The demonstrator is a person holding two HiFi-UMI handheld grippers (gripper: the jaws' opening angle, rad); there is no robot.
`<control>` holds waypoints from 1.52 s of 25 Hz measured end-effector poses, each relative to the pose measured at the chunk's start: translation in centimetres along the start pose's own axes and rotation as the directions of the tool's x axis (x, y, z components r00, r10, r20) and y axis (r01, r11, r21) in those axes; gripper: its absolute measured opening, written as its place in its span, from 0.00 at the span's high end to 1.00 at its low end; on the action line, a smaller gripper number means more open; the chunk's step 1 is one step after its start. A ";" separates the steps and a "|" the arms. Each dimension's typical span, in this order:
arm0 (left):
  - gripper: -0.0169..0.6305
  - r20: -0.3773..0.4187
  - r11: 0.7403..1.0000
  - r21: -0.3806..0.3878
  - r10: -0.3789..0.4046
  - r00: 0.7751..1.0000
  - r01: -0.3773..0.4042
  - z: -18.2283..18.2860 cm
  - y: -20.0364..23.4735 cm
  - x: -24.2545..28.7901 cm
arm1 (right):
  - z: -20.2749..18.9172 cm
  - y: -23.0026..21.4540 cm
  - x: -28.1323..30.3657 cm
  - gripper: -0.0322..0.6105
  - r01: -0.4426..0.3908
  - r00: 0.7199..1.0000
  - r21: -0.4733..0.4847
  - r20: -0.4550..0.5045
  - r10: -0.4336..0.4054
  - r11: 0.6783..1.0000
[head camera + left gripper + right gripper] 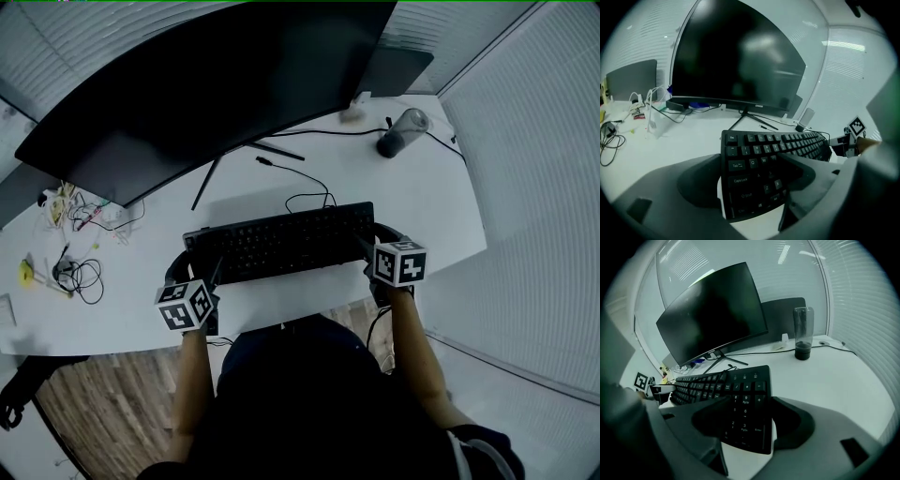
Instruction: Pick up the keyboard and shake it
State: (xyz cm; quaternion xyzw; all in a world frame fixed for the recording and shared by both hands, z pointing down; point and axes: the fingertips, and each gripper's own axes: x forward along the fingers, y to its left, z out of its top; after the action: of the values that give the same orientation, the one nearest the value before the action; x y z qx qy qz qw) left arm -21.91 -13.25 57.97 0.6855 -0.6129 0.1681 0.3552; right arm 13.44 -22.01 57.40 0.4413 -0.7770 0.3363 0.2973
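A black keyboard [281,242] lies crosswise near the front edge of the white desk [412,197]. My left gripper [192,251] is shut on its left end, with one jaw over the Caps Lock and Shift keys [754,180]. At the number-pad end, my right gripper [377,236] is shut on it in the same way [750,420]. The keyboard [787,143] runs from one gripper to the other [708,380]. I cannot tell whether it rests on the desk or hangs just above it.
A wide curved monitor [216,75] stands behind the keyboard on thin legs. A dark tumbler [401,131] stands at the back right. Loose cables [80,277] lie at the left. The keyboard's cord [300,183] loops towards the monitor. The desk's front edge is close below the grippers.
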 end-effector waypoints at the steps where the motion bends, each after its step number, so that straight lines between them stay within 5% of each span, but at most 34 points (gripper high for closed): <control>1: 0.39 -0.013 1.000 -0.013 0.001 1.000 -0.001 -0.6 0.2 0.4 | -0.1 -0.1 0.3 0.50 0.006 1.000 -0.009 -0.008 -0.006 1.000; 14: 0.39 -0.150 0.999 -0.038 0.027 0.988 -0.033 -3.1 2.4 4.2 | -2.4 -1.4 6.4 0.50 -0.017 0.991 0.035 -0.128 0.022 0.999; 26: 0.39 -0.175 0.997 0.013 0.074 0.982 -0.073 -2.2 3.4 5.1 | -2.2 -1.5 7.4 0.50 0.041 0.993 0.062 -0.110 -0.034 0.997; 31: 0.42 -0.011 0.989 0.107 0.102 0.995 -0.101 1.6 2.3 2.5 | 1.0 -0.1 4.4 0.50 0.102 0.993 -0.017 0.062 -0.100 0.995; 32: 0.57 0.042 0.987 0.121 0.102 0.994 -0.106 2.9 1.9 1.6 | 2.1 0.4 3.5 0.52 0.105 0.989 -0.030 0.111 -0.101 0.994; 33: 0.79 0.095 0.985 0.133 0.100 0.990 -0.112 4.1 1.4 0.7 | 3.3 0.9 2.5 0.66 0.107 0.982 -0.042 0.162 -0.099 0.993; 34: 0.88 0.142 0.983 0.144 0.091 0.986 -0.111 5.2 0.8 -0.2 | 4.4 1.5 1.5 0.81 0.109 0.973 -0.057 0.209 -0.094 0.992; 38: 0.93 0.279 0.976 0.207 0.014 0.960 -0.074 9.6 -3.1 -3.1 | 8.6 5.3 -2.3 0.89 0.068 0.934 -0.130 0.356 -0.018 0.989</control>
State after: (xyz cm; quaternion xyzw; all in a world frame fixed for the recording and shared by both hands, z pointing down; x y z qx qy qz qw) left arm -21.52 -17.65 48.39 0.7227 -0.6498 0.1440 0.1863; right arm 8.32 -25.62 49.10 0.4895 -0.8298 0.1891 0.1901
